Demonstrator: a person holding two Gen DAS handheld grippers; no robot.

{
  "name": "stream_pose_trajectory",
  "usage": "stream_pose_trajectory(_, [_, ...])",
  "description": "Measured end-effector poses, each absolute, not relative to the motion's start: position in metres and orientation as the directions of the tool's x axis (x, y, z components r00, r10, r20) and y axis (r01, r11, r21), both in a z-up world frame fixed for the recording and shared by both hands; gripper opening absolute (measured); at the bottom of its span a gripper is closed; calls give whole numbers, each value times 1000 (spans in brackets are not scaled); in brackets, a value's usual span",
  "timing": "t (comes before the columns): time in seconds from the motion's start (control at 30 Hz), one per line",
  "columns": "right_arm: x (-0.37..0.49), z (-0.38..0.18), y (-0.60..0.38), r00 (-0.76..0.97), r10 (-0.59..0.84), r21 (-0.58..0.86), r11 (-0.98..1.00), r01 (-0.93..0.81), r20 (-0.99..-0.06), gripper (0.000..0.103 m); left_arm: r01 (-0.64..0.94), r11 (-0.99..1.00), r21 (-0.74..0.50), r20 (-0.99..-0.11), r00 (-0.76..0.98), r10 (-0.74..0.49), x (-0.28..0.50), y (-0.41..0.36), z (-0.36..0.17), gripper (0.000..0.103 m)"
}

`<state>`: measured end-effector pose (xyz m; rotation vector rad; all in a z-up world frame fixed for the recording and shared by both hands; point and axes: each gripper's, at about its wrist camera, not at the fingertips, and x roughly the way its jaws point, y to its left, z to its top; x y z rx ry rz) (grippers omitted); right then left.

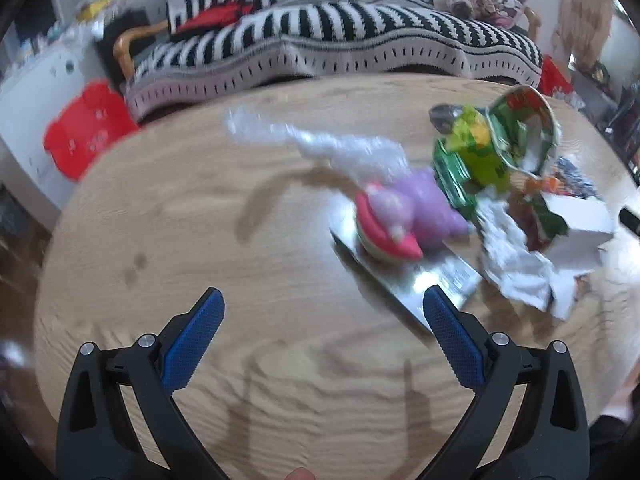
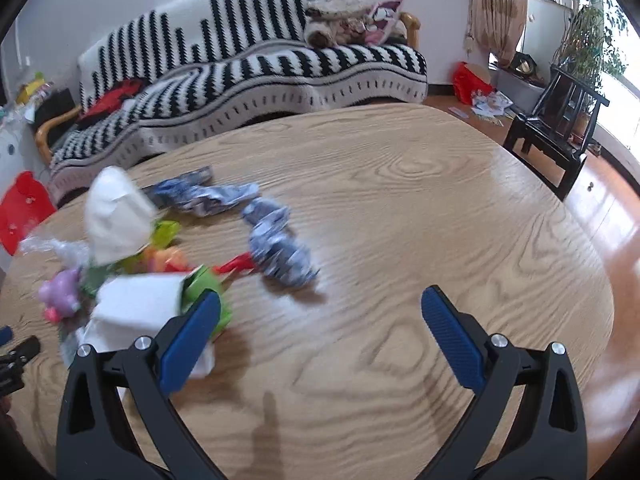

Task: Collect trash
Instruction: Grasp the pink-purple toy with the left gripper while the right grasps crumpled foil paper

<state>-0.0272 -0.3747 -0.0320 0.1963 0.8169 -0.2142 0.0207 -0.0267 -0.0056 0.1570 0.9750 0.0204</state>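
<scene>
A pile of trash lies on the round wooden table (image 1: 200,208). In the left wrist view it sits to the right: a silver foil wrapper (image 1: 404,276), a purple toy (image 1: 420,208) with a watermelon-slice piece (image 1: 384,236), a green snack bag (image 1: 500,148), clear plastic film (image 1: 320,140) and crumpled white paper (image 1: 516,256). My left gripper (image 1: 322,332) is open over bare wood, its right finger near the foil. In the right wrist view, crumpled blue-white wrappers (image 2: 280,248), a white carton (image 2: 136,308) and white tissue (image 2: 116,216) lie left of centre. My right gripper (image 2: 320,332) is open, holding nothing.
A black-and-white striped sofa (image 2: 256,68) stands behind the table. A red bag (image 1: 86,128) sits on the floor at left. A dark wooden chair (image 2: 556,128) and potted plants (image 2: 588,40) are at the right by the window. The table's right half (image 2: 460,200) is bare wood.
</scene>
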Motion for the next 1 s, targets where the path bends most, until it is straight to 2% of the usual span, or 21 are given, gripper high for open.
stream_pose_trajectory(0.1, [-2,-38,-373,641,-100,66,971,231,-761,97,54,985,166,-816,568,106,36,-25,-7,97])
stream_pose_trajectory(0.27, [54,-56,-353,561,-81,-21,993,113,-824,97,126,984,123,-842,538,36,51,-36,-16,97])
stream_pose_trajectory(0.37, [70,-75,-352,501,-105,-51,992,120,-859,97,166,972,164,-838,544,48,58,-50,-20,97])
stream_pose_trajectory(0.43, [70,-80,-354,523,-39,12,995,94,-851,97,182,969,165,-839,543,41,61,-55,-22,97])
stream_pose_trajectory(0.6, [69,-82,-358,554,-2,22,999,38,-833,98,183,975,125,-855,519,12,72,-55,-24,97])
stream_pose_trajectory(0.83, [59,-84,-360,560,17,24,1000,6,-829,98,142,974,179,-869,487,89,79,-59,-37,97])
stream_pose_trajectory(0.87, [56,-84,-361,567,24,26,1000,-5,-824,97,140,976,170,-863,500,79,79,-59,-36,92])
stream_pose_trajectory(0.9, [53,-81,-362,588,25,25,1000,-8,-808,93,142,979,143,-860,508,52,78,-59,-34,85])
stream_pose_trajectory(0.93, [51,-77,-362,602,24,26,1000,-5,-798,65,151,982,114,-866,500,23,78,-59,-33,51])
stream_pose_trajectory(0.97, [49,-73,-367,595,12,34,999,26,-804,35,159,986,54,-879,476,-29,80,-58,-33,33])
stream_pose_trajectory(1.0, [46,-74,-372,596,40,77,996,37,-802,35,151,987,47,-876,481,-32,79,-57,-32,33])
